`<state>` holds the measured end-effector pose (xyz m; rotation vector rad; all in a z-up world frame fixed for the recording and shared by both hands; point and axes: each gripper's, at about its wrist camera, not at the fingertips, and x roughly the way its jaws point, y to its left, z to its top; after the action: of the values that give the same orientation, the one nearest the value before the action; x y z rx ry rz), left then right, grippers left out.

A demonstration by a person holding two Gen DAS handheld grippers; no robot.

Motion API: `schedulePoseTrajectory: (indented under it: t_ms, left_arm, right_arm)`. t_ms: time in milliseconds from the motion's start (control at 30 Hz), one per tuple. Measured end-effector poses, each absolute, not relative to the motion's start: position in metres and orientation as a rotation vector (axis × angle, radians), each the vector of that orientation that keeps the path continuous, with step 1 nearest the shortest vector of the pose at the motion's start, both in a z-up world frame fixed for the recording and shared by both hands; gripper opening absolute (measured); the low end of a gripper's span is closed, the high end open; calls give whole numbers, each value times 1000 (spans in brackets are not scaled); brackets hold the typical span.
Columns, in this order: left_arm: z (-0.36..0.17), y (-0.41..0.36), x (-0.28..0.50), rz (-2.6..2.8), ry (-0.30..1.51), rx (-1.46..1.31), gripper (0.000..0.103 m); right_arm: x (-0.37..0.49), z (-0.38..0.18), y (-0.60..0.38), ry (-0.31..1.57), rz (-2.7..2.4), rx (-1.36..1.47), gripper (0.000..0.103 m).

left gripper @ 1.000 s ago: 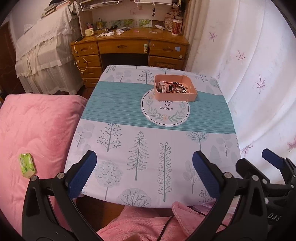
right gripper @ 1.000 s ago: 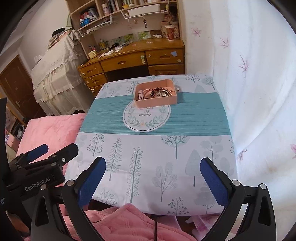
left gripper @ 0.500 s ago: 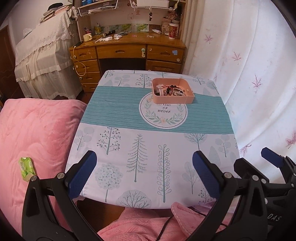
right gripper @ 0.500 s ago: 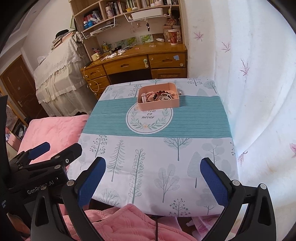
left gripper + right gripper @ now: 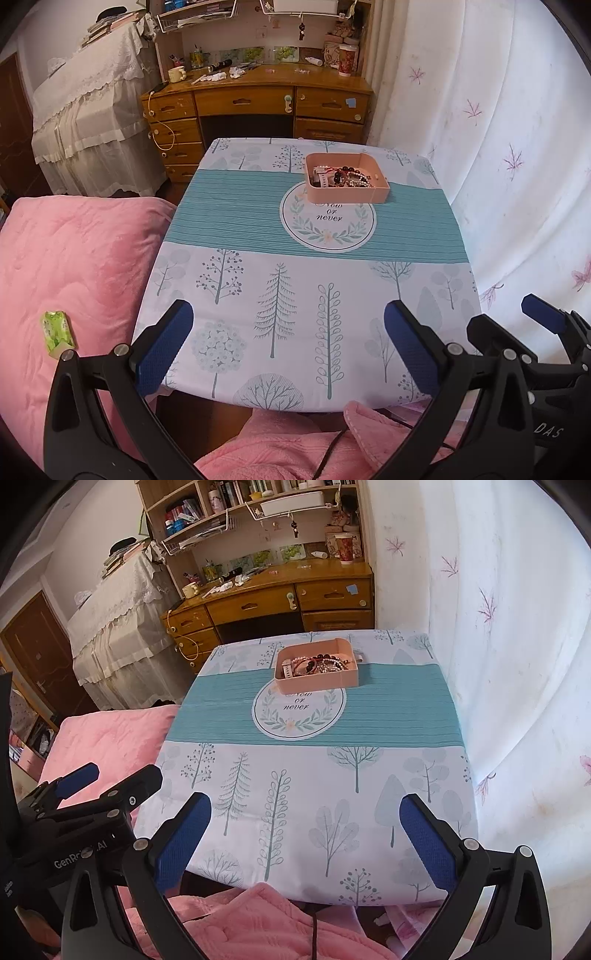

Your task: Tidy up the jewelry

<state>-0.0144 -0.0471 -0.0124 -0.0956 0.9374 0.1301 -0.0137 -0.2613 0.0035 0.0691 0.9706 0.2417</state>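
A pink tray (image 5: 347, 194) (image 5: 317, 683) sits at the far middle of the table, on the teal band of the cloth. Inside it lies a tangle of jewelry (image 5: 341, 175) (image 5: 317, 663): bead bracelets, a pearl strand and a white watch strap. My left gripper (image 5: 288, 339) hangs open over the table's near edge, nothing between its blue pads. My right gripper (image 5: 306, 830) is open too, at the near edge, and its fingers also show at the lower right of the left wrist view. Both are far short of the tray.
The table (image 5: 258, 295) wears a tree-print cloth. A pink quilted bed (image 5: 74, 266) lies to the left, with a small green packet (image 5: 57, 334) on it. A wooden desk (image 5: 258, 103) stands behind the table, and a white curtain (image 5: 517, 147) hangs on the right. Pink fabric (image 5: 280, 446) lies below the grippers.
Both cameras have tilted up and pulled back a little, so the table and tray sit lower in view and more of the desk and shelves shows. Both grippers stay open.
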Motion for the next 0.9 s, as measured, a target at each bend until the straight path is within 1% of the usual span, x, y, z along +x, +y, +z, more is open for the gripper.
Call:
schedulePoseTrajectory:
  t_ms: [900]
  left_arm:
    - [-23, -47, -27, 130, 962, -90, 103]
  right_arm:
    - [-9, -10, -267, 1014, 235, 79, 103]
